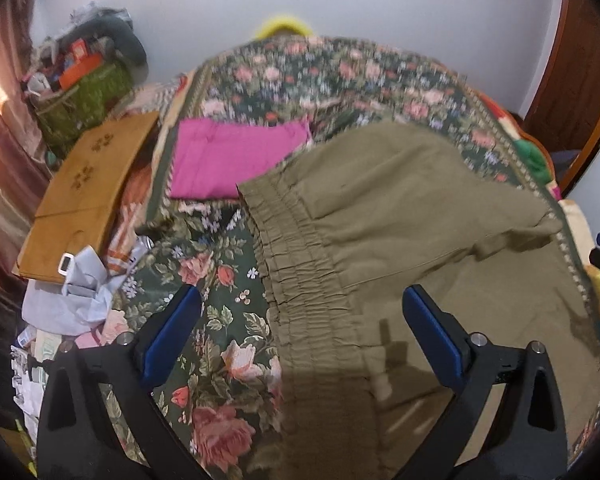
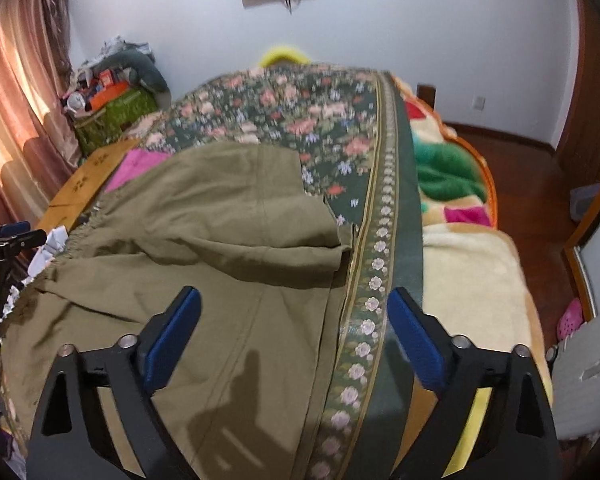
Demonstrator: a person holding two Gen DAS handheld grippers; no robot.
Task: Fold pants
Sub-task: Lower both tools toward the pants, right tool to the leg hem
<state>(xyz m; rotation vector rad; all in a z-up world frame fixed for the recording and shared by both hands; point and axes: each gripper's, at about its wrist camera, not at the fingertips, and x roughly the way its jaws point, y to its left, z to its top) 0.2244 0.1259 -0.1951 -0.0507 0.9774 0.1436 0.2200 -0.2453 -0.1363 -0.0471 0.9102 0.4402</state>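
Olive-green pants (image 1: 400,216) lie on the floral bedspread (image 1: 220,320), with the gathered elastic waistband (image 1: 296,276) on the left and one leg folded over the top. They also show in the right wrist view (image 2: 204,248). My left gripper (image 1: 302,304) is open and empty, hovering above the waistband. My right gripper (image 2: 294,304) is open and empty, above the pants' right edge and the bedspread's flowered border (image 2: 376,276). The left gripper's body shows at the left edge of the right wrist view (image 2: 8,240).
A folded magenta cloth (image 1: 236,156) lies behind the pants. A brown cardboard box (image 1: 88,192), crumpled paper (image 1: 80,284) and a green bag of clutter (image 1: 80,108) sit to the left. A cream and coloured blanket (image 2: 468,264) hangs off the bed's right side.
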